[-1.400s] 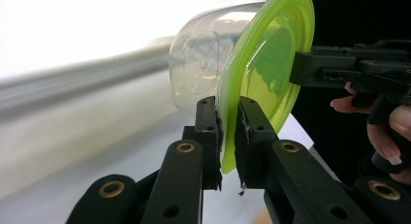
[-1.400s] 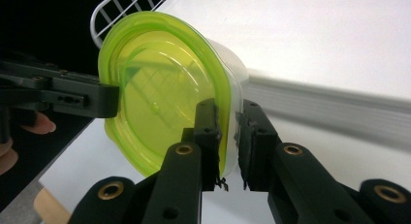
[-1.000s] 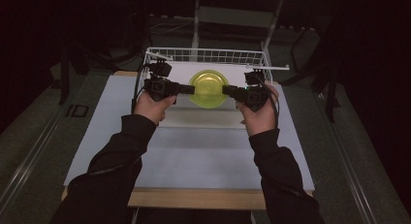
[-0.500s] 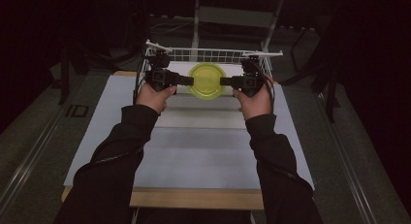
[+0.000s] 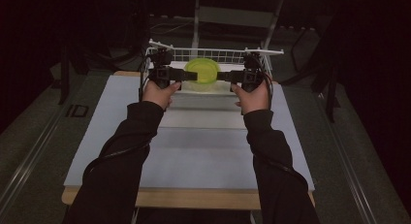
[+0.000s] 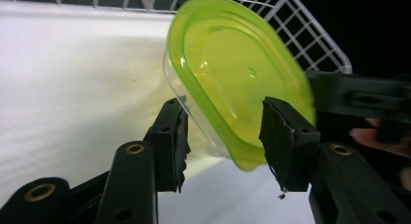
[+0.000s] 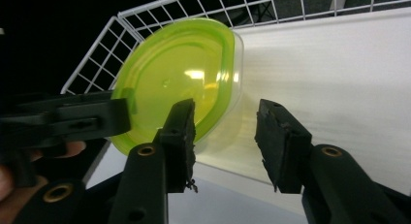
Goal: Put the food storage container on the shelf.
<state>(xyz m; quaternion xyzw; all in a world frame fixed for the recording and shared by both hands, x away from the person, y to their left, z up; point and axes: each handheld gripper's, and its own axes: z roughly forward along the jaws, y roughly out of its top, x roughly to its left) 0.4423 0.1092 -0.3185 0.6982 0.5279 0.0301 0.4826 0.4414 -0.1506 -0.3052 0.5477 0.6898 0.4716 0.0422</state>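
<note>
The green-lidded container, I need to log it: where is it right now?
In the high view the green-lidded container sits at the table's far edge inside the white wire basket, between the left tool and right tool.

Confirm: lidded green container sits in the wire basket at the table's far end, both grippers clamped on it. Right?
Not clamped. Both gripper views show the left gripper and right gripper with jaws just opened, pads off the container. It does sit in the basket at the far end.
</note>
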